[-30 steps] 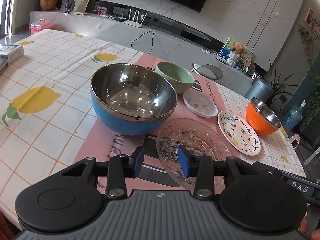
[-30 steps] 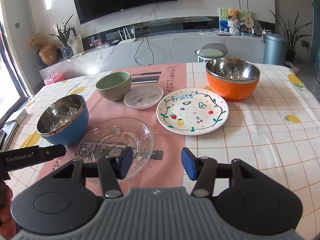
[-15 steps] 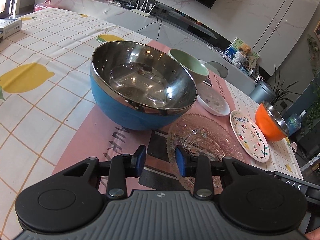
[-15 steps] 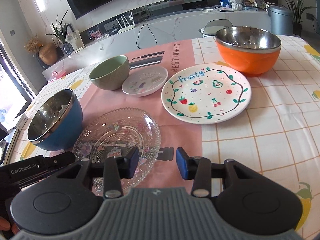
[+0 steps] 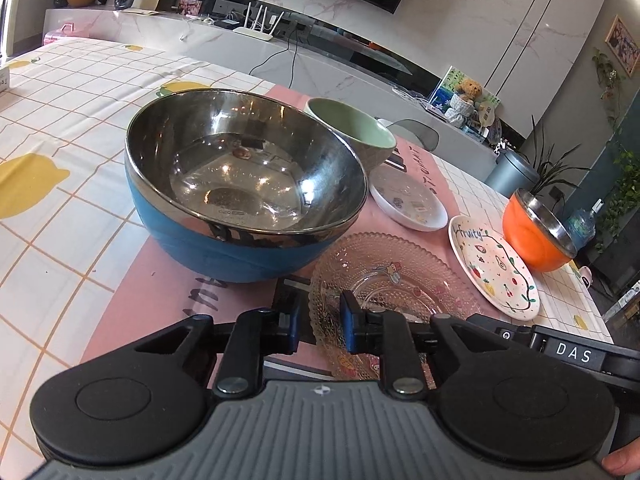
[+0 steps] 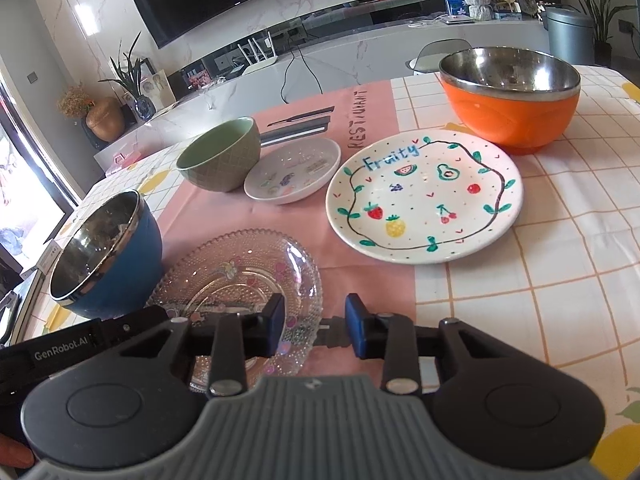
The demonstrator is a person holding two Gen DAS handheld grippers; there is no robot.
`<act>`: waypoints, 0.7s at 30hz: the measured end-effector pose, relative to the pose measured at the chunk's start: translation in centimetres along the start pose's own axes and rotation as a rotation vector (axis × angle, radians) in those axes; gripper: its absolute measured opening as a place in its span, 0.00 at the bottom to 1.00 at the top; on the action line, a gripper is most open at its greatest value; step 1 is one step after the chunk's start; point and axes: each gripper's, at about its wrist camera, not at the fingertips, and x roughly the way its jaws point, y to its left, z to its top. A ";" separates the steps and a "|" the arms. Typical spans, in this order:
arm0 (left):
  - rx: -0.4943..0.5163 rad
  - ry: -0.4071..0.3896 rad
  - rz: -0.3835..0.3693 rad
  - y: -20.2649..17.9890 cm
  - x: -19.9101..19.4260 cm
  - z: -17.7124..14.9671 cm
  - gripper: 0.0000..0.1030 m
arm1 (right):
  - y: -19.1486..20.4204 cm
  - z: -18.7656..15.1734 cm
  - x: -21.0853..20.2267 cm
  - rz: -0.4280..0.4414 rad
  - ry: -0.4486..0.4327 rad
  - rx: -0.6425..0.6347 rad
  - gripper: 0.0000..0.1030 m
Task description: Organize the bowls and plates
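Note:
A clear glass plate lies on the pink mat, nearest to me. My left gripper straddles its left rim, jaws closing with a gap still showing around the rim. My right gripper straddles its right rim, also closing, with its right pad still off the glass. A blue steel bowl stands just left of the plate. Behind are a green bowl, a small white dish, a "Fruity" plate and an orange steel bowl.
The table wears a checked lemon-print cloth under the pink mat. Each gripper's black body shows at the edge of the other's view. A marble counter and a grey chair stand beyond the far edge.
Both grippers have sunk and moved in on the glass plate from either side. Their jaws have narrowed around its rims. The dishes have not moved.

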 end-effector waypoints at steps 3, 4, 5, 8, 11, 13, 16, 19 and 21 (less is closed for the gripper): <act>0.009 -0.007 -0.012 0.0 0.0 -0.1 0.16 | 0.0 0.0 0.2 -0.004 0.000 -0.001 0.17; 0.013 -0.009 -0.012 -0.1 0.0 -0.1 0.16 | -0.1 0.0 0.2 -0.002 -0.001 0.008 0.16; 0.017 -0.011 -0.011 -0.2 0.0 -0.1 0.16 | -0.2 0.0 0.3 0.005 0.001 0.024 0.12; 0.024 -0.017 -0.010 -0.2 0.0 -0.1 0.15 | -0.3 0.0 0.3 0.014 0.003 0.060 0.11; 0.020 -0.011 -0.011 -0.2 -0.1 -0.1 0.15 | -0.4 0.0 0.2 0.013 0.005 0.077 0.09; 0.025 -0.006 -0.010 -0.3 -0.2 -0.1 0.14 | -0.6 -0.1 0.0 0.018 0.007 0.095 0.08; 0.040 -0.012 -0.016 -0.5 -0.8 -0.1 0.14 | -0.7 -0.3 -0.6 0.018 0.011 0.095 0.08; 0.056 -0.016 -0.019 -0.8 -1.7 -0.3 0.14 | -0.6 -0.5 -1.4 0.020 0.005 0.093 0.08; 0.059 -0.009 -0.023 -0.9 -2.1 -0.5 0.14 | -0.6 -0.7 -2.0 0.022 0.006 0.090 0.08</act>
